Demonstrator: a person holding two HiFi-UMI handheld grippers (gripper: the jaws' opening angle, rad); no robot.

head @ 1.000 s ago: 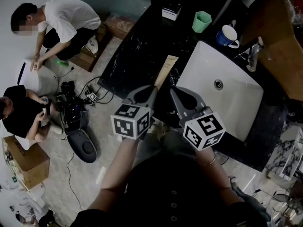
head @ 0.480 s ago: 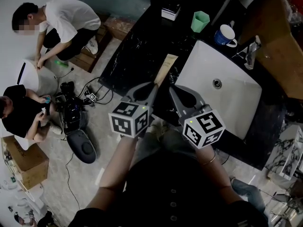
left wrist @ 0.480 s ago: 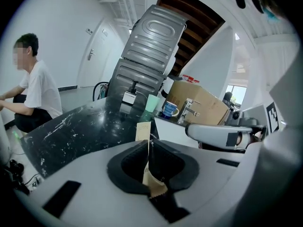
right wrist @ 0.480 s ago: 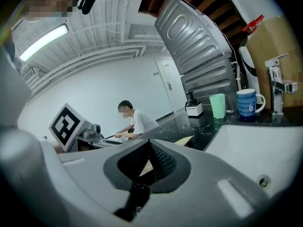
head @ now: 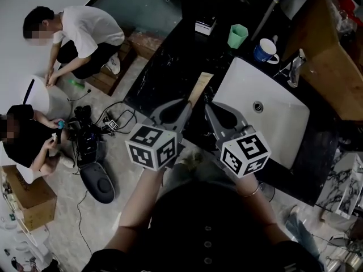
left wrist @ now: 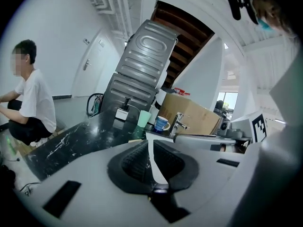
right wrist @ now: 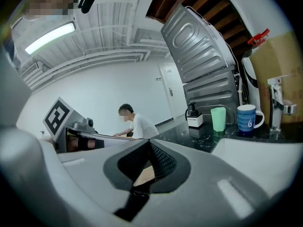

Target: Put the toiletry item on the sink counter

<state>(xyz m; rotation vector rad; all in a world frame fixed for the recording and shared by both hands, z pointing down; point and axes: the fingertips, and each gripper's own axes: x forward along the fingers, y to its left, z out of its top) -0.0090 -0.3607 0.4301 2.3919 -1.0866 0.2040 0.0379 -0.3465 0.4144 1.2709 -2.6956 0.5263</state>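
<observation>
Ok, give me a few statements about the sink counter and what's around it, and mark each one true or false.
1. The green cup stands upright on the black counter. True.
2. The blue mug sits inside the white sink. False: it stands on the counter behind the sink, near the faucet.
3. The long tan item is over the counter, on the side of the sink towards the head view's left. True.
4. The sink holds a cup. False: only its drain shows in the basin.
5. Two people are down on the floor beside the counter. True.
</observation>
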